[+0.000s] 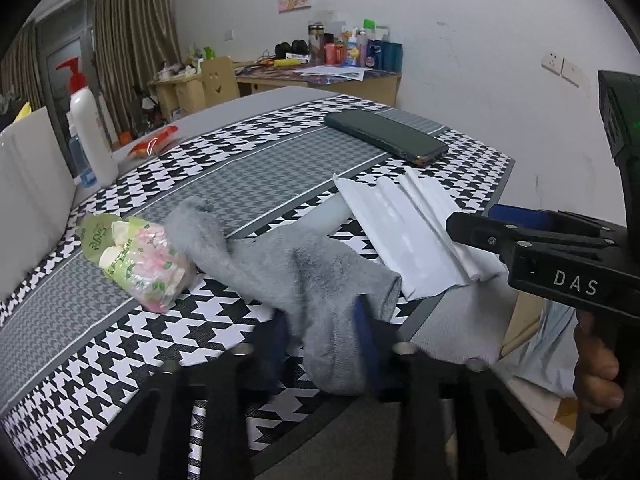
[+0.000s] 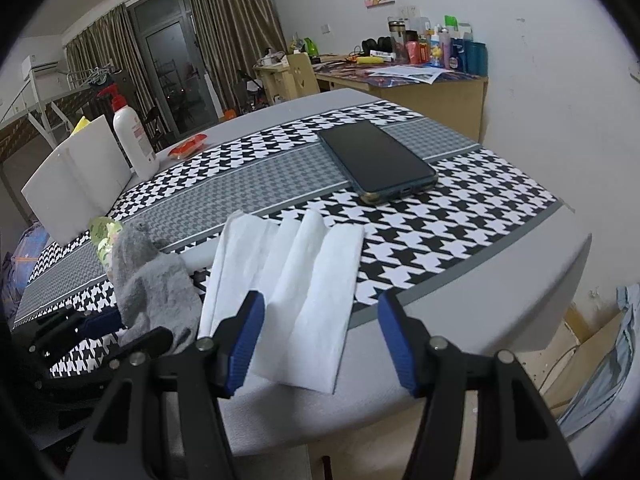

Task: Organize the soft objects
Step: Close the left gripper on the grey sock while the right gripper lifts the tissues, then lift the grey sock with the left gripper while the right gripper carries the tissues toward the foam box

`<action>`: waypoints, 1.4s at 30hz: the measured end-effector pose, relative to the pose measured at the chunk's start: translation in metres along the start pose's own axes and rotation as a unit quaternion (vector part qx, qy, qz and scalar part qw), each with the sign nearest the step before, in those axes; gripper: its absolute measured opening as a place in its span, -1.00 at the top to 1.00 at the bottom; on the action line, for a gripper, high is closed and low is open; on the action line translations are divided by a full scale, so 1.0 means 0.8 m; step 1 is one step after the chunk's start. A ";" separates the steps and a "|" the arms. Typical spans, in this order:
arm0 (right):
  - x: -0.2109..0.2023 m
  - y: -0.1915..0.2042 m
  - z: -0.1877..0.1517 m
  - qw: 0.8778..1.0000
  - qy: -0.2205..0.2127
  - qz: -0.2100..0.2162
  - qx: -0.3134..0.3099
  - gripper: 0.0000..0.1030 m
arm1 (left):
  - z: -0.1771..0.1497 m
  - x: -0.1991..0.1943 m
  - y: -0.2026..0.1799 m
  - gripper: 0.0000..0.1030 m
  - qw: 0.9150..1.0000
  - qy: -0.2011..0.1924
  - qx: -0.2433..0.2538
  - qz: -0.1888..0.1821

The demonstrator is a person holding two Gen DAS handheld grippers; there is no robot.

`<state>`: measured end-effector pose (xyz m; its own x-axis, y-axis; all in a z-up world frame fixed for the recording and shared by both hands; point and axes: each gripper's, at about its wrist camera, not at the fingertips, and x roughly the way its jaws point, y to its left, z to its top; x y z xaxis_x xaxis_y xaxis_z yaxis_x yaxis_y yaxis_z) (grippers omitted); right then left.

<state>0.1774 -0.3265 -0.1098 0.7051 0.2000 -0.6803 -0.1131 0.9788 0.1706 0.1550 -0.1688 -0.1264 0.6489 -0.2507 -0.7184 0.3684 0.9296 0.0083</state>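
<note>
hidden: near end of grey sock (image 1: 320,280) behind left gripper (image 1: 324,344) fingers, lower centre | cut off: white box (image 1: 28,184) at left edge | too small: labels on desk bottles (image 1: 352,46), upper centre

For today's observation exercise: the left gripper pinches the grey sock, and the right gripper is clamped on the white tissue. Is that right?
Not quite. The left gripper does pinch the grey sock, but the right wrist view shows the right gripper open over the white tissue.

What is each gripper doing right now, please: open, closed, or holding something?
Left gripper: closed on the grey sock.
Right gripper: open, holding nothing; the white tissue lies below it.
</note>
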 end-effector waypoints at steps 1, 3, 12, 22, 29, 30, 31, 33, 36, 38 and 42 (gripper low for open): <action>0.000 0.000 0.000 1.000 0.001 0.000 0.000 -0.24 | 0.000 0.000 -0.001 0.57 1.000 -0.001 0.001 -0.003; 0.001 0.000 0.000 1.000 0.002 0.001 0.000 -0.24 | -0.001 0.000 -0.004 0.66 1.000 -0.004 0.007 -0.006; 0.002 0.007 0.002 1.000 0.004 0.003 -0.008 -0.26 | 0.002 -0.017 0.004 0.73 0.999 -0.025 0.006 -0.023; 0.013 0.021 0.003 1.000 0.011 -0.005 -0.020 -0.41 | 0.003 -0.041 0.014 0.73 0.998 -0.046 -0.009 -0.037; 0.024 0.038 0.003 0.998 0.028 -0.024 -0.041 -0.41 | 0.003 -0.060 0.021 0.73 0.997 -0.063 -0.014 -0.040; 0.025 0.040 0.003 0.998 0.030 -0.024 -0.044 -0.41 | 0.003 -0.062 0.023 0.73 0.997 -0.063 -0.015 -0.039; 0.025 0.042 0.002 0.998 0.031 -0.026 -0.047 -0.41 | 0.003 -0.062 0.025 0.73 0.997 -0.063 -0.017 -0.039; 0.025 0.045 0.001 0.998 0.031 -0.031 -0.053 -0.33 | 0.002 -0.064 0.030 0.73 0.997 -0.066 -0.023 -0.035; 0.023 0.049 0.000 0.997 0.032 -0.041 -0.059 0.06 | 0.003 -0.068 0.037 0.73 0.997 -0.068 -0.028 -0.031; 0.022 0.048 0.001 0.997 0.036 -0.037 -0.057 0.39 | 0.004 -0.069 0.040 0.73 0.997 -0.070 -0.030 -0.027; 0.021 0.050 0.001 0.997 0.041 -0.027 -0.059 0.78 | 0.005 -0.072 0.045 0.73 0.996 -0.074 -0.033 -0.022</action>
<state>0.1853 -0.2843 -0.1139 0.6536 0.1457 -0.7427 -0.1621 0.9855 0.0507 0.1337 -0.1220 -0.0819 0.7261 -0.3252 -0.6059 0.3584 0.9309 -0.0702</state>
